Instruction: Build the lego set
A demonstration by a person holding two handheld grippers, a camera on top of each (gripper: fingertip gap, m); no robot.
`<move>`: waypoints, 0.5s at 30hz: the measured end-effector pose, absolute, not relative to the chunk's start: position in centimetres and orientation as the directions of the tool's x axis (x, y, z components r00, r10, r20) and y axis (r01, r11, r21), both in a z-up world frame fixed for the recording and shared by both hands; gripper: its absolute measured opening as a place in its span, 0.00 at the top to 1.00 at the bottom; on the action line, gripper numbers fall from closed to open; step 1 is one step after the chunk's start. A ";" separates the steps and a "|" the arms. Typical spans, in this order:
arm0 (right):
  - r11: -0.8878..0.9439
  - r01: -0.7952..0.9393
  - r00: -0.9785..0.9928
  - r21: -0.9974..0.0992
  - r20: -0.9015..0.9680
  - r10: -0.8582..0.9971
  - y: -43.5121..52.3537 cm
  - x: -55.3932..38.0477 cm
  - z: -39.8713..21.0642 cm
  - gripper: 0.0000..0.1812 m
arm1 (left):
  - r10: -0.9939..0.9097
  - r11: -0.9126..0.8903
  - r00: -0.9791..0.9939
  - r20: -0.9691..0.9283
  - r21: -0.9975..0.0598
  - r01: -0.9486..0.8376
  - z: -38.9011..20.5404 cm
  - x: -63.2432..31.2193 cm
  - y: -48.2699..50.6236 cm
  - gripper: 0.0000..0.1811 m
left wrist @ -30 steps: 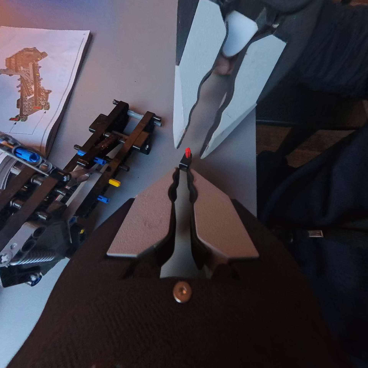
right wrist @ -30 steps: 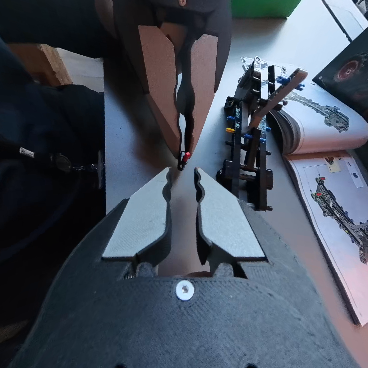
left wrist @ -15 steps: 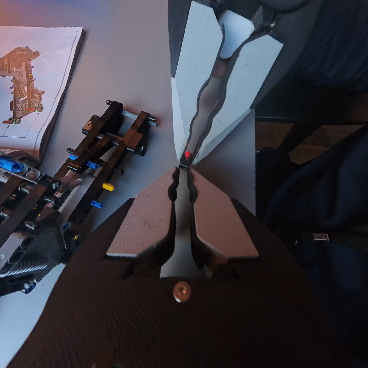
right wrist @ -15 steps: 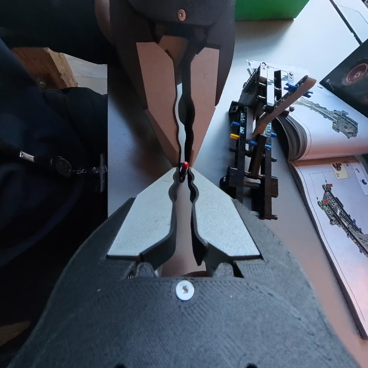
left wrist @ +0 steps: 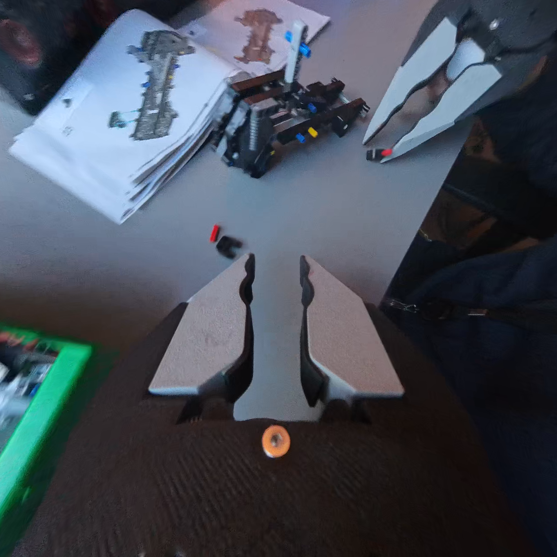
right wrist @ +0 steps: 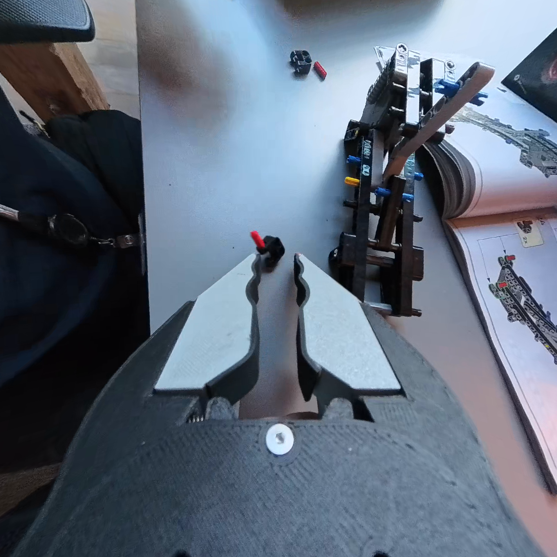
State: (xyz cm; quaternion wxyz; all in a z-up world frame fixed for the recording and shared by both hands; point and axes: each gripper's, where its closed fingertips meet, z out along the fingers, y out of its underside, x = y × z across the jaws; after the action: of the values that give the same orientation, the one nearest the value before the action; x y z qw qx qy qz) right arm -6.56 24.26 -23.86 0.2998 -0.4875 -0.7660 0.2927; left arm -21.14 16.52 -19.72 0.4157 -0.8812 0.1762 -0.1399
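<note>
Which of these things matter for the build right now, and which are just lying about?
In the job:
black connector with red pin
loose red pin
loose black connector
half-built frame
open instruction booklet

Lying about:
green box
black box
badge clip

Grey table bears chassis, manual, seemingly loose pins.

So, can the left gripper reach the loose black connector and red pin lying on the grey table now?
Probably yes: the left gripper is open, and the loose black connector and red pin lie just ahead-left of its tips on bare grey table, nothing between.
</note>
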 end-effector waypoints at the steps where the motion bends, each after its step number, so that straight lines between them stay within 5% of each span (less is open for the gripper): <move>1: 0.355 0.571 -0.344 -0.741 0.176 0.922 24.3 -6.6 -23.9 0.90 | -0.401 -0.584 0.912 0.083 -0.791 -0.184 -19.2 -22.0 15.7 0.85; 8: 0.365 0.572 -0.340 -0.735 0.192 0.921 24.3 -6.6 -24.0 0.89 | -0.330 -0.562 0.937 0.115 -0.821 -0.097 -18.3 -24.3 13.4 0.87; 15: 0.326 0.504 -0.349 -0.800 0.157 0.924 24.2 -6.0 -22.5 0.86 | -0.395 -0.595 0.916 0.072 -0.779 -0.196 -20.6 -21.5 17.5 0.87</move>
State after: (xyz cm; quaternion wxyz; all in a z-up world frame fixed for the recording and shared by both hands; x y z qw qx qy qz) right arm -6.01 24.21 -22.49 0.3153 -0.4754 -0.7508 0.3330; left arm -21.52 17.51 -20.57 0.4178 -0.8850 0.1670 -0.1196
